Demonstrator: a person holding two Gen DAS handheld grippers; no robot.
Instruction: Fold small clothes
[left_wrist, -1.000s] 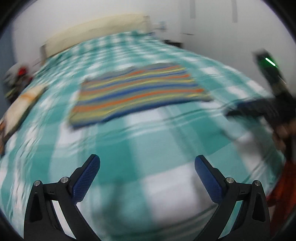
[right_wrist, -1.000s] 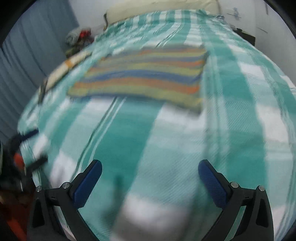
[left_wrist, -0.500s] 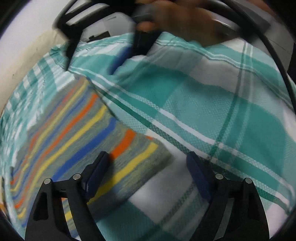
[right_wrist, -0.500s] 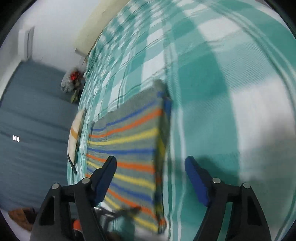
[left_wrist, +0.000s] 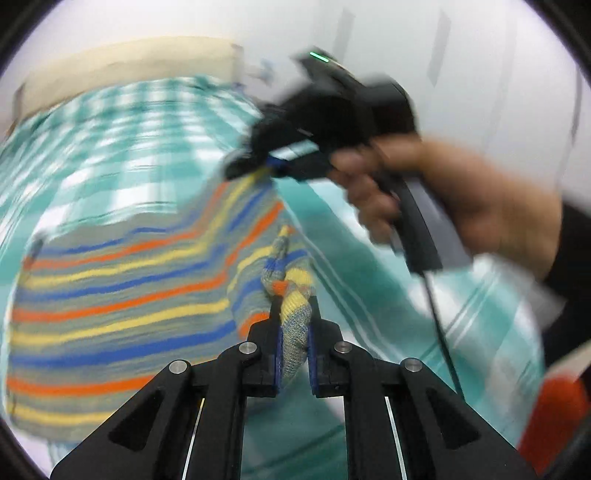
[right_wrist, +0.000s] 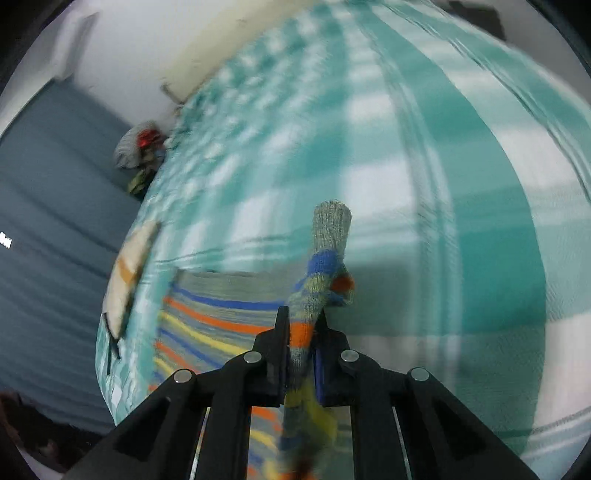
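A striped knit garment (left_wrist: 118, 306) in orange, yellow, blue and grey lies on the green-and-white checked bedspread (left_wrist: 110, 147). My left gripper (left_wrist: 293, 314) is shut on a bunched corner of it, and the cloth stands up between the blue pads. In the left wrist view my right gripper (left_wrist: 266, 168), held by a hand (left_wrist: 461, 206), pinches the farther corner and lifts it. In its own view my right gripper (right_wrist: 301, 325) has its jaws closing, pressed on a fold of the striped garment (right_wrist: 221, 321), and a grey tip of cloth pokes out past the fingers.
A beige headboard (left_wrist: 122, 62) runs along the far end of the bed under a white wall. A pale folded item (right_wrist: 129, 273) lies near the bed's left edge and a small pile of things (right_wrist: 142, 147) sits beyond it. A blue-grey curtain (right_wrist: 44, 221) hangs left.
Both grippers went from wide open above the bed to the garment's near edge and closed on its corners. The edge now rises off the bedspread.
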